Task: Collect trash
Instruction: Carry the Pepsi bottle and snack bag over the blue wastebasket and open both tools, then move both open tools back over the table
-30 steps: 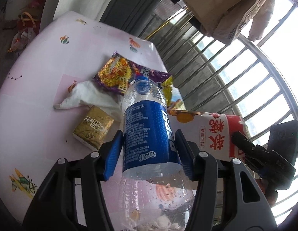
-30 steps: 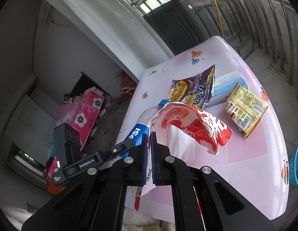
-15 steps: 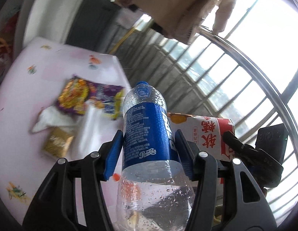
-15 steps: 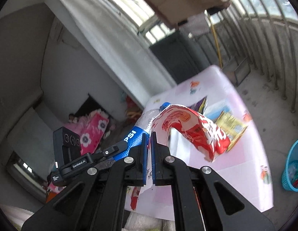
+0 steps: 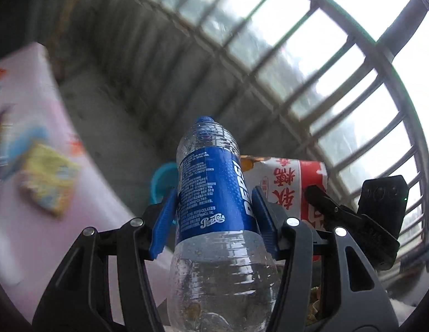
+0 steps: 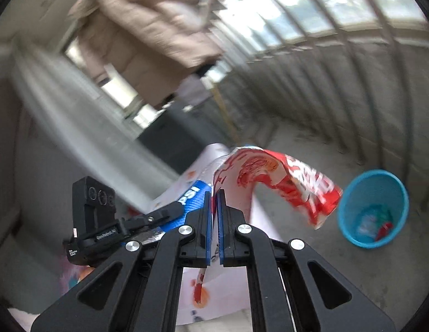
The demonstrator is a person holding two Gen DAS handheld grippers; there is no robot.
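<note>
While my left gripper [image 5: 213, 215] is squeezing the Pepsi bottle [image 5: 211, 193] across its blue label, its blue fingers [image 5: 164, 221] are pressing on either side and the bottle's cap is pointing away from me toward the railing [image 5: 325, 83]. With my right gripper [image 6: 214, 221] I am pinching the red and white wrapper [image 6: 283, 177], the fingers [image 6: 205, 221] closed nearly flat on its edge, and the rest of the wrapper is arching up and drooping to the right in the air. Seen from the right wrist, the blue bin [image 6: 373, 207] is standing on the concrete floor [image 6: 339, 276] just beyond the wrapper's hanging end, with a few scraps lying inside. Seen from the left wrist, the pink bench [image 5: 34, 221] is lying off to the left, blurred, and a yellow packet [image 5: 48, 179] is resting on it. A sliver of the bin is showing behind the bottle there.
</note>
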